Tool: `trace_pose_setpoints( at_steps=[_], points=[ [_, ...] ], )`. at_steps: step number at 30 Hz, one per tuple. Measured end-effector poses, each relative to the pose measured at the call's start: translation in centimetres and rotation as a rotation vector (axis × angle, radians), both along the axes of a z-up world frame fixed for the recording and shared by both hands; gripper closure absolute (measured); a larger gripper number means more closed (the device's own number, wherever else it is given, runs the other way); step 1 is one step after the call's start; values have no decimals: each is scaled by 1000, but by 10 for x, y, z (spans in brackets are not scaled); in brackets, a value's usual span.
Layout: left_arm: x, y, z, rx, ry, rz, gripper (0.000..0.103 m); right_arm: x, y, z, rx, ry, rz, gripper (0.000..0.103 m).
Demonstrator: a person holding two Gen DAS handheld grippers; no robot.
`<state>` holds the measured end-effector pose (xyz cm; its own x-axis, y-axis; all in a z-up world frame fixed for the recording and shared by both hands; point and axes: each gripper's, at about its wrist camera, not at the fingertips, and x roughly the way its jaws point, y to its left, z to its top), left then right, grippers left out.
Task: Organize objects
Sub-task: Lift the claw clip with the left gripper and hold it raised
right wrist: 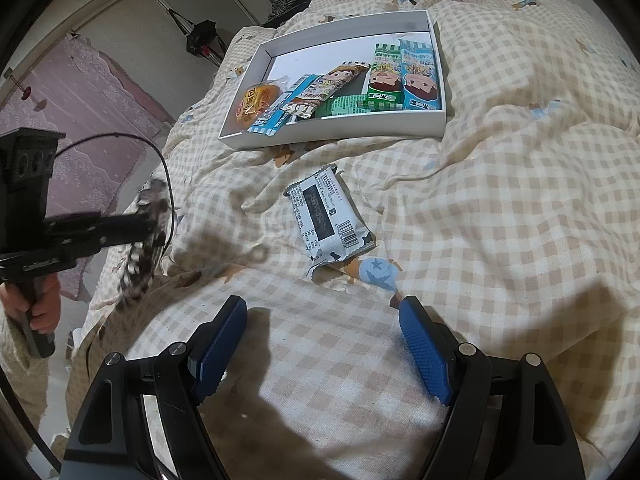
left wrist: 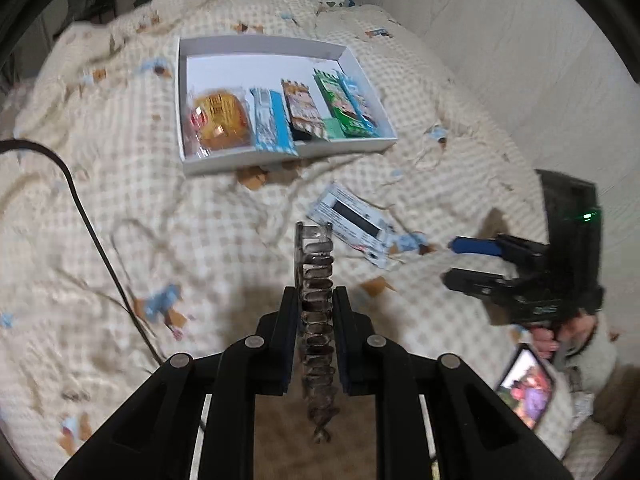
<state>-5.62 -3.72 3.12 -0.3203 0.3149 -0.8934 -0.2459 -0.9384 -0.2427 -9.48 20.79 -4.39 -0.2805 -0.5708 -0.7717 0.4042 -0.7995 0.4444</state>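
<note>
Left tool [left wrist: 316, 300] sits at lower centre of the left wrist view, its two fingers pressed narrow on a clear packet of dark ridged pieces [left wrist: 316, 280]. The packet stands edge-on between the fingers and reaches past their tips toward frame centre. In the right wrist view the same tool shows at the left edge, blurred, with the packet [right wrist: 146, 232] hanging from it above the bed edge.

Right tool [right wrist: 322, 344] fills the bottom of the right wrist view, its blue pads [right wrist: 222, 344] spread wide and nothing between them. It hovers over the checked quilt [right wrist: 500, 200]. In the left wrist view it enters from the right edge [left wrist: 452, 260], jaws apart.

A white snack packet with a black panel [right wrist: 328, 220] lies flat on the quilt at frame centre, just beyond the right tool's fingertips, apart from both tools. In the left wrist view it lies right of centre [left wrist: 352, 224], just beyond the tip of the held packet.

A white tray [right wrist: 438, 80] rests on the quilt in the upper centre. Inside, along its near side: a round orange-wrapped cake [right wrist: 256, 100], a blue-and-white bar [right wrist: 280, 112], a brown cartoon bar [right wrist: 332, 84], a green bar [right wrist: 386, 76] and a light blue bar [right wrist: 420, 76]. The tray's far half shows bare white floor.

A lit phone screen [left wrist: 528, 392] lies at lower right of the left wrist view.
</note>
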Motion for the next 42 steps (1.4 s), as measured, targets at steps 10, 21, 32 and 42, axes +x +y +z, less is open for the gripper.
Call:
trace_pose_setpoints(
  at_steps=[10, 21, 32, 42],
  points=[
    [4, 2, -46, -39, -54, -1, 85, 0, 0, 0, -1, 0, 0, 23],
    [-10, 4, -59, -29, -99, 15, 77, 0, 0, 0, -1, -1, 0, 23],
    [-10, 17, -70, -61, -102, 14, 70, -1, 0, 0, -1, -1, 0, 23],
    [12, 3, -19, -9, 154, 107, 70, -1, 0, 0, -1, -1, 0, 23]
  ],
)
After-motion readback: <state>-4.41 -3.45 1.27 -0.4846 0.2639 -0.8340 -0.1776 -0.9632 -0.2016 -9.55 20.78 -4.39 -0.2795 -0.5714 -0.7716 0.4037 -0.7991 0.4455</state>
